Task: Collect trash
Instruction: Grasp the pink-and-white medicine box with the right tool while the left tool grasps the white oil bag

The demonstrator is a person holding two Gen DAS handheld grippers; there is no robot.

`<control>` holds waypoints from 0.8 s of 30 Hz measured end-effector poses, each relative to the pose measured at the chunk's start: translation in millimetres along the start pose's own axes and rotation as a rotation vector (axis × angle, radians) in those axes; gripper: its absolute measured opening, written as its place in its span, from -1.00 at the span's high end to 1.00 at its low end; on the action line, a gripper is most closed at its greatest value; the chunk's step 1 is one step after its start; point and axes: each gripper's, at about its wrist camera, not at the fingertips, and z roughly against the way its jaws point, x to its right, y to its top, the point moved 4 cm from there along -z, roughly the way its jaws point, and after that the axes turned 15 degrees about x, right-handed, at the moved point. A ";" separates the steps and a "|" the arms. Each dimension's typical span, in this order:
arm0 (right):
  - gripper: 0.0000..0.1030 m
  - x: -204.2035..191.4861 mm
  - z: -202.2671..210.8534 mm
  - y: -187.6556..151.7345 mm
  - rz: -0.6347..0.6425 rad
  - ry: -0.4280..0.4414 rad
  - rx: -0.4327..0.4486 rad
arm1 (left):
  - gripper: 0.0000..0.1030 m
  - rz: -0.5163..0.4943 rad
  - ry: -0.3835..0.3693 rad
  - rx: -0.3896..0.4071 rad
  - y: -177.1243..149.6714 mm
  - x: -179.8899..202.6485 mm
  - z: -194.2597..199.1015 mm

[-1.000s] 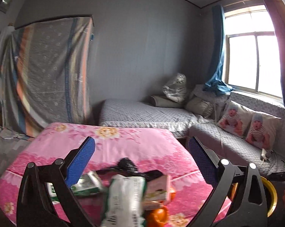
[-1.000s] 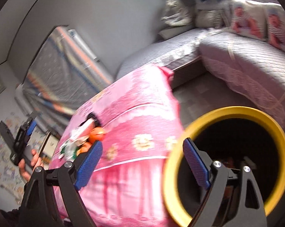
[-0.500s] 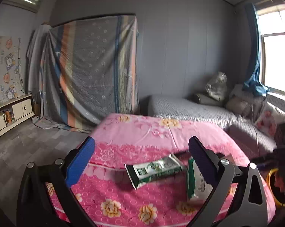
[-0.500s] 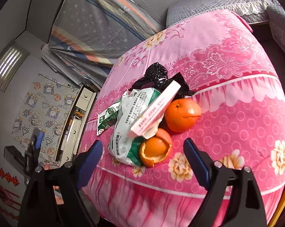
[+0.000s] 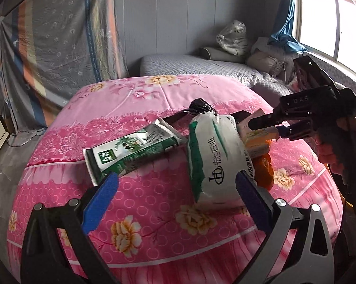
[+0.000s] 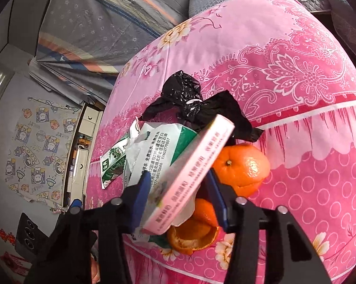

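A trash pile lies on the pink flowered table [image 5: 154, 99]: a green carton [image 5: 133, 149], a white and green bag [image 5: 215, 156], a black plastic bag [image 6: 189, 99], a whole orange [image 6: 241, 165] and orange peel [image 6: 192, 236]. A pink box [image 6: 192, 165] leans tilted on the bag. My right gripper [image 6: 178, 177] has its jaws closing around this box, both blue pads at its sides; in the left wrist view the right gripper [image 5: 270, 125] pinches the box [image 5: 256, 139]. My left gripper [image 5: 176, 177] hangs open just in front of the bag and carton, holding nothing.
A grey quilted bed [image 5: 189, 64] with pillows runs behind the table, under a window [image 5: 331, 23]. A striped cloth [image 5: 59, 35] drapes the back wall. A white cabinet [image 6: 83, 142] stands at the left. A person's hand [image 5: 327, 161] holds the right gripper.
The right gripper swung from the yellow bin to the pile and closed around the pink box. The left gripper tipped down and came closer to the bag and carton.
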 end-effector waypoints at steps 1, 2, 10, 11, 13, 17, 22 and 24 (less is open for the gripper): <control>0.39 1.6 -1.3 0.1 0.003 -0.002 -0.003 | -0.84 0.005 -0.010 -0.013 0.2 2.6 -6.4; 0.45 3.8 -0.5 0.0 0.005 0.001 -0.003 | -0.84 0.011 -0.018 -0.026 -0.1 5.5 -10.9; 0.64 9.9 50.6 2.5 -0.009 0.133 0.073 | -0.84 0.008 -0.048 -0.110 3.8 26.2 -47.0; 0.64 9.8 59.1 3.2 -0.008 0.149 0.087 | -0.84 0.012 -0.056 -0.117 5.8 29.2 -50.6; 0.64 11.1 78.0 3.4 -0.009 0.180 0.114 | -0.84 0.012 -0.075 -0.128 9.2 36.1 -57.3; 0.64 12.8 107.0 -0.1 -0.030 0.243 0.140 | -0.84 0.002 -0.082 -0.190 7.5 46.7 -81.4; 0.64 18.3 131.3 -15.0 -0.023 0.256 0.156 | -0.83 0.028 -0.093 -0.284 0.5 49.2 -111.1; 0.64 21.4 136.7 -18.6 -0.028 0.254 0.164 | -0.83 0.031 -0.080 -0.306 -4.1 49.7 -120.3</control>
